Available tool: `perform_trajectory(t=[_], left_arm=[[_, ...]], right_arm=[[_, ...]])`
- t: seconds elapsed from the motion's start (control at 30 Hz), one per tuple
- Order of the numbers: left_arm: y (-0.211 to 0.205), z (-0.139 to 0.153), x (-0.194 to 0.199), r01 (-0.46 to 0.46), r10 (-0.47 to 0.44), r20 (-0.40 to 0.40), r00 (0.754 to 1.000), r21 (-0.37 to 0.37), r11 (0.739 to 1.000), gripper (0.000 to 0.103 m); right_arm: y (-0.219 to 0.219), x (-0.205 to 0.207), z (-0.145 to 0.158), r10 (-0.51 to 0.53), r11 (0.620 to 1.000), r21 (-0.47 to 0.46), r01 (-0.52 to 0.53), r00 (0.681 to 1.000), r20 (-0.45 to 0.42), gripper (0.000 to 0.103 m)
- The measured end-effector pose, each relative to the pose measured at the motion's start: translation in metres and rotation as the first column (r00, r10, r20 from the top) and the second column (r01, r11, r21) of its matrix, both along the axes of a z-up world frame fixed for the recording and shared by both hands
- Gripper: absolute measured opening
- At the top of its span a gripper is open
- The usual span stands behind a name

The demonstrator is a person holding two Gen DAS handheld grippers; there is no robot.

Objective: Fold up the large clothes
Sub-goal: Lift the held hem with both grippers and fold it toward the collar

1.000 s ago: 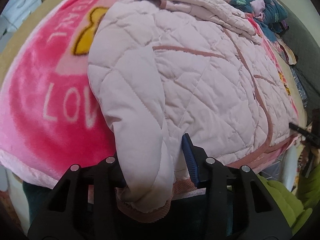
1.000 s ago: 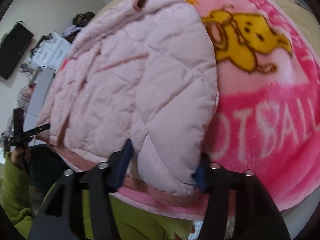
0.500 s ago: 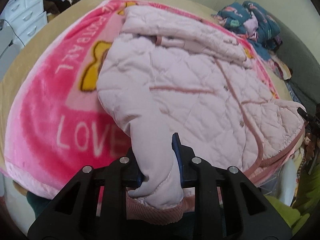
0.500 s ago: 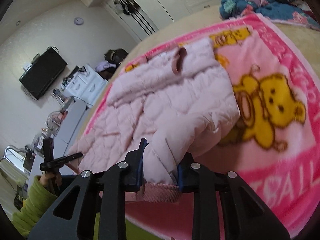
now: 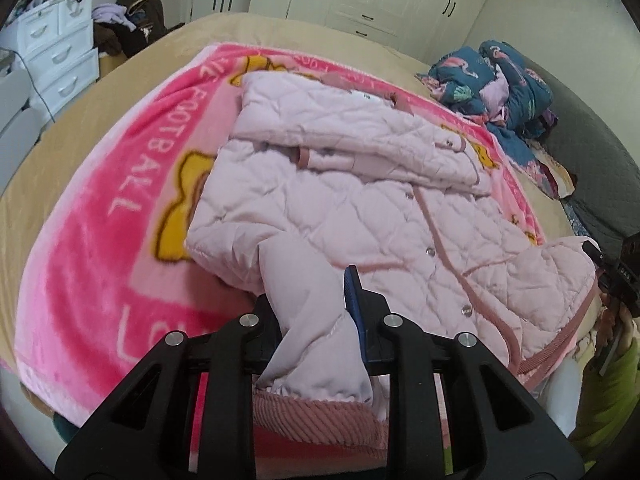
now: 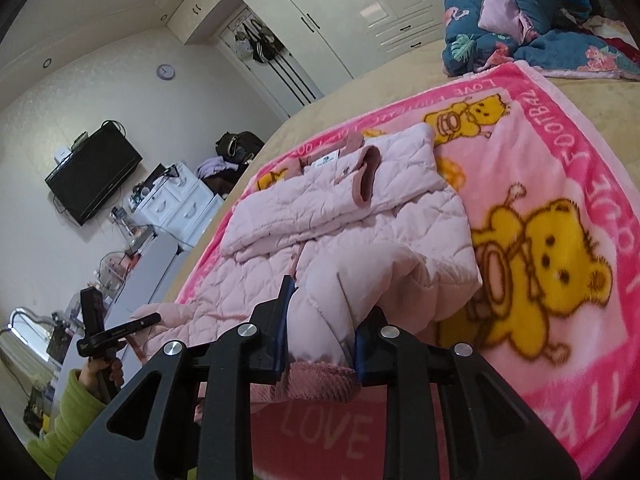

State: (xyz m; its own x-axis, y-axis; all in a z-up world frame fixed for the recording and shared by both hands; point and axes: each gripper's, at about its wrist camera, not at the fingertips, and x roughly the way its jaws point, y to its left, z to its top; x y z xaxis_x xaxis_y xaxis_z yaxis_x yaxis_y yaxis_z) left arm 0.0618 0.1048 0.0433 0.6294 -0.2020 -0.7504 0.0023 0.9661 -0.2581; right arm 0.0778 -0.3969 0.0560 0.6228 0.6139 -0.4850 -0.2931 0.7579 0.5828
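Both sleeves lifted off blanket [image 5: 100, 240], jaws clamped, television [image 6: 94, 174] right view only

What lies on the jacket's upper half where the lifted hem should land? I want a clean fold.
Nothing foreign. Only the jacket's own folded-in sleeves lie across its chest. Both tools, left tool and right tool, grip the hem, and the blanket around it is bare.
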Motion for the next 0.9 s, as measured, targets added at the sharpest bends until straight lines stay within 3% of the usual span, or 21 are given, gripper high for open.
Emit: perform_trajectory(t=[0.3,0.9], left_arm=[[0.001,0.023,0.025,-0.019,0.019,0.072,0.997,0.010,1.000,0.017],[0.011,0.040,0.076,-0.023,0.025,0.138,0.990,-0.014,1.000,0.017]], right_arm=[[0.004,0.026,0.012,-0.039,0.999,0.018,0.038,0.999,0.032,0.023],[0.013,0.080,0.032,-0.108,0.994,0.015,0.107,0.991,0.077,0.023]])
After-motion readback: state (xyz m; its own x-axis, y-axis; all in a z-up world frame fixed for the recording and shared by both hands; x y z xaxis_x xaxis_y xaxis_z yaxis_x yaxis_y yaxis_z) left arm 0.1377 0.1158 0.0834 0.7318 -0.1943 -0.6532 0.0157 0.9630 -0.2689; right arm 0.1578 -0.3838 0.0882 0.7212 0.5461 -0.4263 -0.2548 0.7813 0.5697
